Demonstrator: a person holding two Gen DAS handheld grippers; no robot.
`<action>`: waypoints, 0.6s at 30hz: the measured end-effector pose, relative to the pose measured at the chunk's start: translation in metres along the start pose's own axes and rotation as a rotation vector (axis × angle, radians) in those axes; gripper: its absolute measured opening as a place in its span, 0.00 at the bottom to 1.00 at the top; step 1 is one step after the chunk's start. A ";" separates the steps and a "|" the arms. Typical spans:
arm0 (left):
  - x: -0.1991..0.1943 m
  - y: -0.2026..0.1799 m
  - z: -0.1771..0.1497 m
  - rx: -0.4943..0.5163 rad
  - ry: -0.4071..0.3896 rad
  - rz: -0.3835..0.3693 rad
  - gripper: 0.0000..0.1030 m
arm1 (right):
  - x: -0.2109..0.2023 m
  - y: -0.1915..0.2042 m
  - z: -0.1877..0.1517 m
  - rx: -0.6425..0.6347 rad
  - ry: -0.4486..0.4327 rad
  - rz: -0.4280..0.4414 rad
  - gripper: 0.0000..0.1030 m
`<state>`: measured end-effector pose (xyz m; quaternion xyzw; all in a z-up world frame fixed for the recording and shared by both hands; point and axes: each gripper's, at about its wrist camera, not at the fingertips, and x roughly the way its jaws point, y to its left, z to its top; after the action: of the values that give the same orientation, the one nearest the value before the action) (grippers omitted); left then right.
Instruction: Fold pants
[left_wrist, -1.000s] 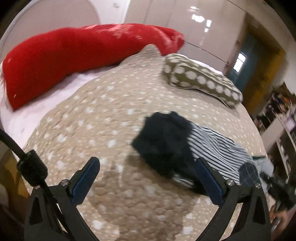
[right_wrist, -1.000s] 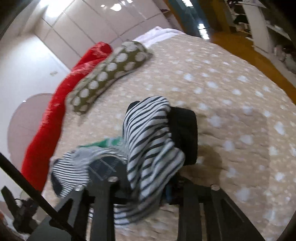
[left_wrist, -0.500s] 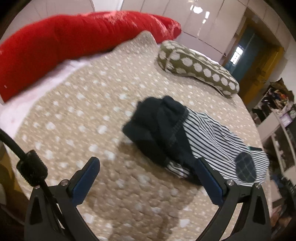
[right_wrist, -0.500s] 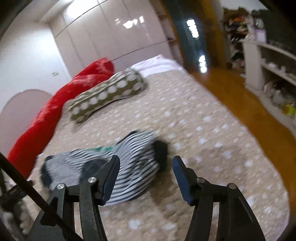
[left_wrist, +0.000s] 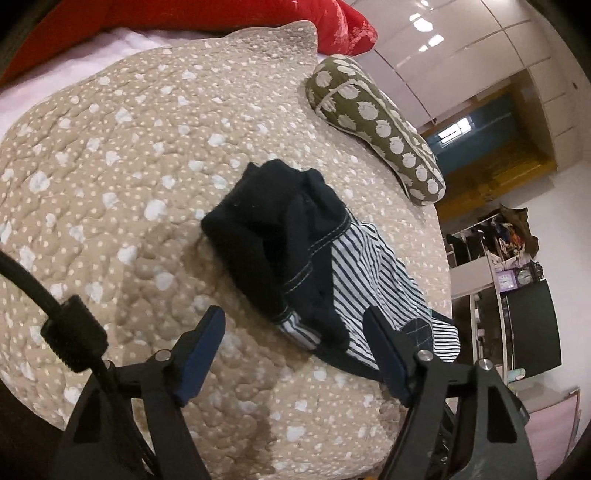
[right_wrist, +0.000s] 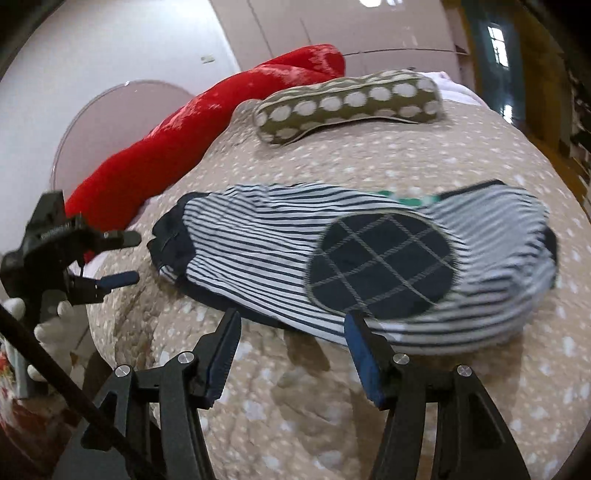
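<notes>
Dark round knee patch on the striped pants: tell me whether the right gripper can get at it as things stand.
Probably yes. The right gripper is open and empty, just short of the pants' near edge, with the knee patch facing up, uncovered, just beyond. Only bare bedspread lies between.

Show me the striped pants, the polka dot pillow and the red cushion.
striped pants (right_wrist: 258, 236): right wrist view, on the striped leg fabric.
polka dot pillow (right_wrist: 351, 101): right wrist view, on its middle.
red cushion (right_wrist: 177, 147): right wrist view, mid-length.
</notes>
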<state>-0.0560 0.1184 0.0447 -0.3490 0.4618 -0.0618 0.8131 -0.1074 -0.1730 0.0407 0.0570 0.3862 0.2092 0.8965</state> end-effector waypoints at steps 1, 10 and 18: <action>0.000 -0.001 -0.001 -0.002 0.000 -0.006 0.74 | 0.005 0.006 0.003 -0.012 -0.002 0.009 0.61; -0.009 -0.003 -0.002 -0.021 0.001 -0.066 0.74 | 0.067 0.061 0.019 -0.199 0.062 0.009 0.16; 0.000 -0.006 0.002 -0.039 0.054 -0.136 0.74 | 0.051 0.049 0.038 -0.119 0.010 0.004 0.04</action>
<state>-0.0527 0.1148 0.0492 -0.3937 0.4597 -0.1173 0.7873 -0.0648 -0.1044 0.0462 0.0035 0.3774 0.2337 0.8961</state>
